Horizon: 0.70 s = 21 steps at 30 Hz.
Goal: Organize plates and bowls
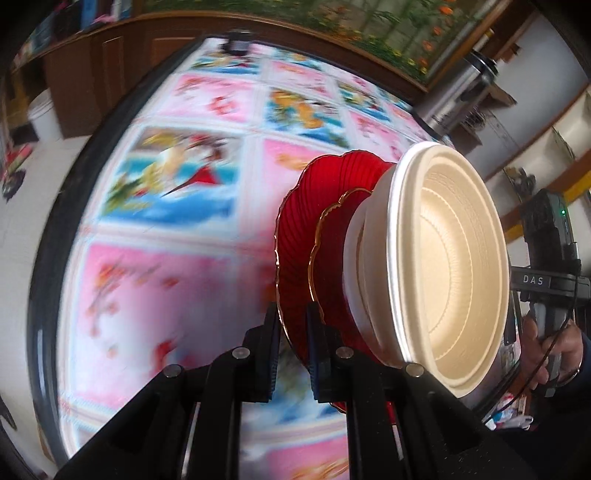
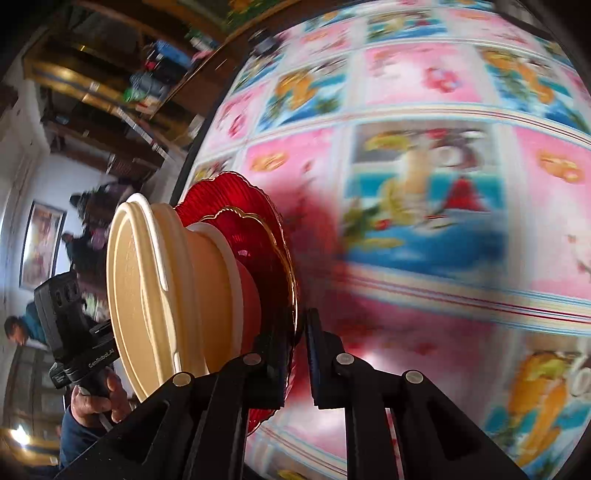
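— Where are we? It looks to us like a lived-in family room, a dining corner in a home.

— We agree. We see a round table (image 1: 48,266) under a bright cloth (image 1: 155,280) printed with pink and blue flower squares, and a big flower painting (image 1: 369,26) in a wooden frame on the wall.

— We also make out dark wooden shelves (image 2: 110,110) crammed with household odds and ends, a framed picture (image 2: 40,247) on a white wall, and people (image 2: 22,328) sitting at the back.

— And wooden cabinets (image 1: 110,70) line the wall behind the table.
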### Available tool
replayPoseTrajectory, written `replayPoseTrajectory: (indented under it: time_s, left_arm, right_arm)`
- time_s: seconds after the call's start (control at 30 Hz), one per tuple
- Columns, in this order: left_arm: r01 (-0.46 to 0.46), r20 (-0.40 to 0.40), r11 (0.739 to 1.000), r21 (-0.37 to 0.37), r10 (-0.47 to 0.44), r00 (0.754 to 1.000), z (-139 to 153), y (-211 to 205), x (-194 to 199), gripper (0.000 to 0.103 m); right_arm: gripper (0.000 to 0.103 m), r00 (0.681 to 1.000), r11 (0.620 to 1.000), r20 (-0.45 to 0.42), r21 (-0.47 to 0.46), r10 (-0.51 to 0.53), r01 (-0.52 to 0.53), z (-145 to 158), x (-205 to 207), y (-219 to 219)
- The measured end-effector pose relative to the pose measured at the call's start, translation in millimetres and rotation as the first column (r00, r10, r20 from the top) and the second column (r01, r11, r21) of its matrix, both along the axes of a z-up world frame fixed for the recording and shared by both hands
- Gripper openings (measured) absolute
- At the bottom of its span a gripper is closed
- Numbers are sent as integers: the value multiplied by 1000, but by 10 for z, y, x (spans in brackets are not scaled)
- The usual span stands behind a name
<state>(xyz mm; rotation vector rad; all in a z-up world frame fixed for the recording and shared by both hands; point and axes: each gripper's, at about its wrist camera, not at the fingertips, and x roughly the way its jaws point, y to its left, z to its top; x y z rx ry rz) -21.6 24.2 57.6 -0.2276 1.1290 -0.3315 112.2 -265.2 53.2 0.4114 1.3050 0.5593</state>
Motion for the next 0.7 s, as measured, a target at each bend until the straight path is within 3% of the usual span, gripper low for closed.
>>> replayPoseTrajectory:
  time_s: [0.33,0.5,0.63,0.7]
  left_arm:
    - [94,-67,996,6,-93,993,-225,-1019,453,11]
    - [96,-29,995,38,-95,995,-197,-1187,511,12]
    - [78,-28,997,19,-78,997,-207,-1167,551,13]
    - [72,-16,997,18,-72,997,-184,-1145,531,19]
  right_arm:
    - [11,971,970,6,-40,-241,241,-34,-72,-1094]
    - [11,957,955,11,-62,-291,291,-116,-109,-1316]
    - [11,956,954,22,-60,-294,295,-98,-129,-1353]
    - [12,954,952,18,-59,-300,300,-99,-133,-1350]
